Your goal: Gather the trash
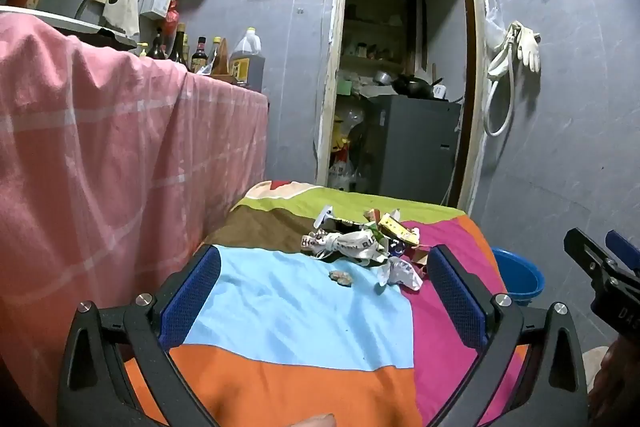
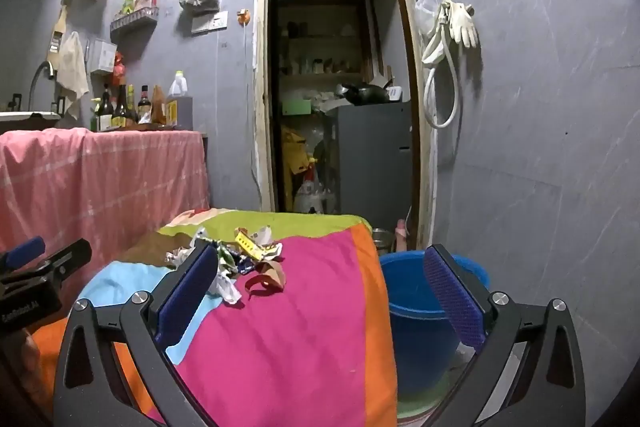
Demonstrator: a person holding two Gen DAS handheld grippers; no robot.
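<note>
Crumpled wrappers and paper scraps, the trash pile [image 1: 362, 243], lie on the colourful patchwork cloth [image 1: 296, 311] covering the desk, toward its far side. Beside the desk, right of the pile, stands a blue bucket [image 2: 416, 303]. Left gripper [image 1: 324, 291] and right gripper [image 2: 328, 291] hover short of the pile, jaws spread wide, grasping nothing.

Right claw [image 2: 320, 291] wide open, empty; wrapper pile [image 2: 240, 259] on colourful cloth [image 2: 288, 339]; blue bucket [image 2: 416, 311] beside.

Colour-block cloth [image 1: 296, 307], blue bucket [image 2: 416, 311], pink, perhaps checked, counter drape [image 1: 120, 155]
</note>
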